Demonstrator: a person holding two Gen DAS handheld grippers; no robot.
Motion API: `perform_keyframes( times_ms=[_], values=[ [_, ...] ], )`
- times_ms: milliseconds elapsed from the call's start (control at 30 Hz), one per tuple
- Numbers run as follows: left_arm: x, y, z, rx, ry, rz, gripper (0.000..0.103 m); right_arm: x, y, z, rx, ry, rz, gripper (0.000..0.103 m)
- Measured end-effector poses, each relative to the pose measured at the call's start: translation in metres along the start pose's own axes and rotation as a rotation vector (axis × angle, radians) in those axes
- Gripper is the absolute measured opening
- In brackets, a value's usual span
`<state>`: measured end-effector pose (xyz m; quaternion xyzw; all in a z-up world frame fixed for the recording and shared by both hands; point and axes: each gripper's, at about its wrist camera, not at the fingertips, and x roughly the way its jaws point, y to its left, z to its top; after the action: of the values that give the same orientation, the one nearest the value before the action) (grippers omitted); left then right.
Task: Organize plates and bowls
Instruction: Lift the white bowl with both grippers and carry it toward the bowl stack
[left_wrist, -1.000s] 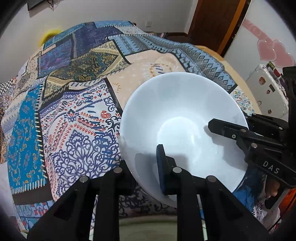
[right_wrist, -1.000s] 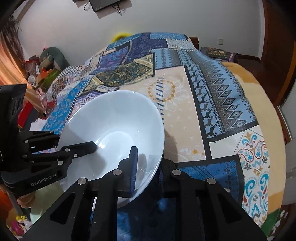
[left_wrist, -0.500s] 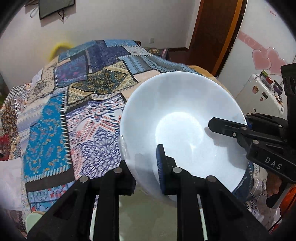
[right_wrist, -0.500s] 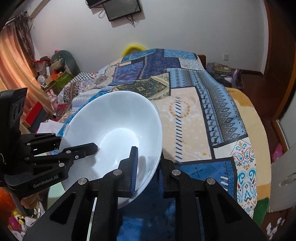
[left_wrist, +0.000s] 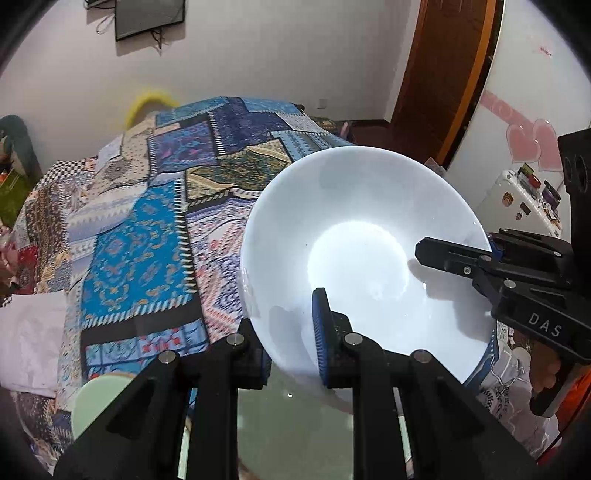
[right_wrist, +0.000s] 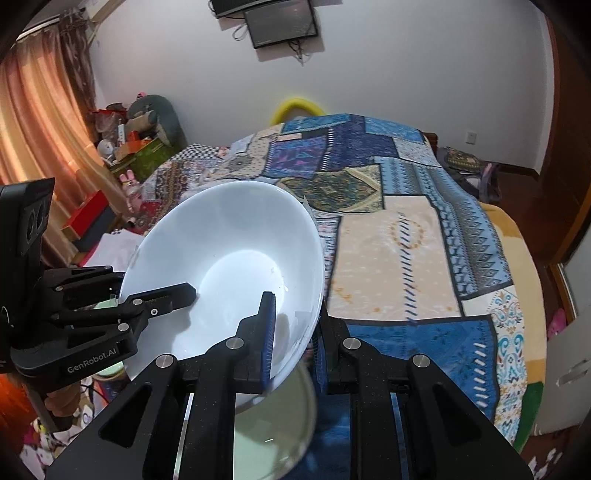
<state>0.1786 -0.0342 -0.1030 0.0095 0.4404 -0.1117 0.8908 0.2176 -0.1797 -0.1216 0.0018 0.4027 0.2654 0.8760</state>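
Observation:
A large white bowl (left_wrist: 362, 258) hangs tilted in the air over the foot of the bed, held from two sides. My left gripper (left_wrist: 288, 325) is shut on its near rim, one blue pad inside and the other behind the wall. My right gripper (right_wrist: 295, 317) is shut on the opposite rim the same way. Each gripper shows in the other's view: the right gripper (left_wrist: 458, 251) at the bowl's right edge, the left gripper (right_wrist: 151, 284) at its left edge. A pale green plate (right_wrist: 273, 424) lies below the bowl. It shows as the green plate (left_wrist: 291, 424) between my left fingers.
A bed with a blue patchwork quilt (right_wrist: 406, 229) fills the middle ground. A second pale green dish (left_wrist: 92, 395) sits low at the left. A wall screen (right_wrist: 280, 26), curtains and clutter (right_wrist: 122, 147) stand at the left. A wooden door (left_wrist: 443, 74) and a white cabinet (left_wrist: 517, 199) are at the right.
Both grippers have risen together with the bowl and drawn back from the bed. The quilt has dropped away, and the wall and screen have come into view. The grip is unchanged.

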Motion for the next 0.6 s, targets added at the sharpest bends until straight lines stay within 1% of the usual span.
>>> perform_keyframes(
  times_ms=[300,600],
  values=[
    [-0.036,0.038,-0.028,-0.058,-0.03,0.047,0.019,0.006,0.042,-0.005,-0.035,0.0,0.058,0.017],
    [-0.063,0.079,-0.057,-0.123,-0.052,0.1,0.019,0.02,0.087,-0.006,-0.095,0.017,0.113,0.017]
  ],
)
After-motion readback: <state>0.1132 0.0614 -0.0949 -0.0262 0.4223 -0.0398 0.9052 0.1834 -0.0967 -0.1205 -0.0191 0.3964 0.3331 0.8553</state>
